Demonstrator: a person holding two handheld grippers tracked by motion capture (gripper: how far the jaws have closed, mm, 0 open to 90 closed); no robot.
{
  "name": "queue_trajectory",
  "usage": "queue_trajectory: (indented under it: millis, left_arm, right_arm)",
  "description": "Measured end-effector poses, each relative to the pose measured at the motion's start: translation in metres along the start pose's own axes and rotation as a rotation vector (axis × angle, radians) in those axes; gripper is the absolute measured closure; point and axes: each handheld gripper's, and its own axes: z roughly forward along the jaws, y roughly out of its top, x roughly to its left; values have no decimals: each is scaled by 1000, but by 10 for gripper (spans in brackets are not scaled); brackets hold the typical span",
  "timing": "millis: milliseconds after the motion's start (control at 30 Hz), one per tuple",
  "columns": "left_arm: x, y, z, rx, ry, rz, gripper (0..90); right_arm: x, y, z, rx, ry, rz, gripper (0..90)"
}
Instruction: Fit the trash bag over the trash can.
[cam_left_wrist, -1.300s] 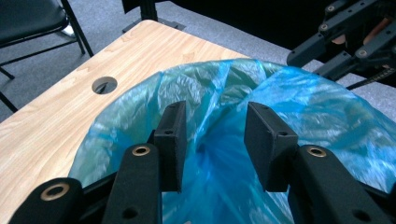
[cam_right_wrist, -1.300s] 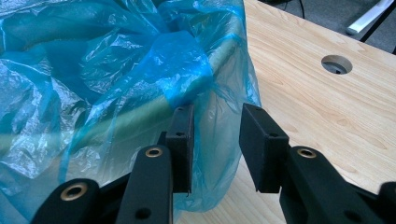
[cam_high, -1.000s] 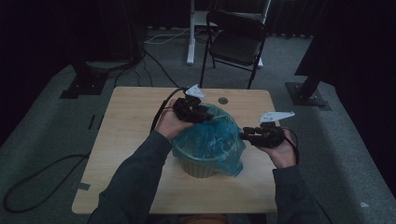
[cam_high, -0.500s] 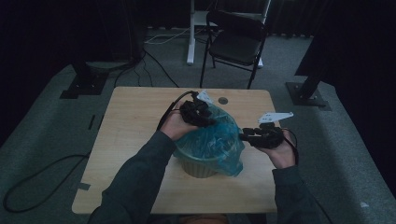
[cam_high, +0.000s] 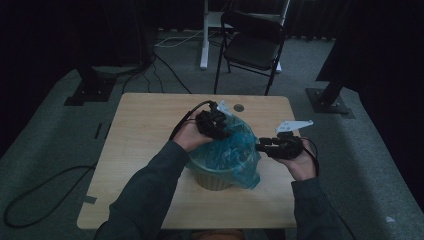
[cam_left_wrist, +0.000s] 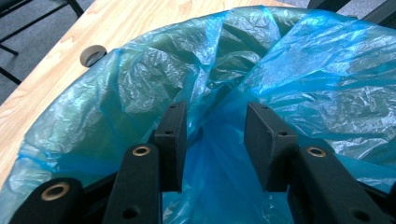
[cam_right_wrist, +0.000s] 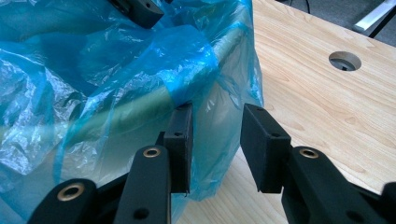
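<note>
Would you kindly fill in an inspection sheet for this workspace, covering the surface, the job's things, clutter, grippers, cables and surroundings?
Surface: light wooden table with a round cable hole.
Job's things: small bin lined with a blue plastic bag draped over its rim.
Clutter: nothing seen.
Grippers: left gripper jaws apart, with bag film bunched between them; right gripper jaws apart at the bag's hanging edge, film between them, not pinched.
Cables: black cable trails from the left gripper; more cables on the floor.
Surroundings: grey carpet, black folding chair behind the table, dark stands at both sides.
</note>
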Motion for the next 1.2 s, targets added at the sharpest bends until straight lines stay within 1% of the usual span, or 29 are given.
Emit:
queue_trajectory:
  millis: [200,267,400,533,800,900,1000,1100,1200]
  left_arm:
    - [-3,2,4,24,-3,13,593]
    - [-3,2,6,35,-11,17,593]
    - [-5,3,10,75,-16,41,593]
    - [-7,4,13,92,-13,50,594]
    - [-10,5,20,150,-13,76,592]
    - [-12,5,23,183,5,90,580]
    - [-13,6,26,212,19,95,571]
    - [-13,6,29,233,36,99,568]
    - [-14,6,31,249,40,105,561]
  right_arm:
    - [0,0,1,3,4,0,639]
    - [0,0,1,3,5,1,639]
    - [-1,0,1,2,8,0,639]
    - [-1,0,1,2,8,-1,639]
    - [-1,0,1,2,10,2,639]
    - [-1,0,1,2,10,1,638]
    - [-1,0,0,2,11,-1,638]
    - [-1,0,0,2,10,-2,638]
    - [-1,0,0,2,10,-1,637]
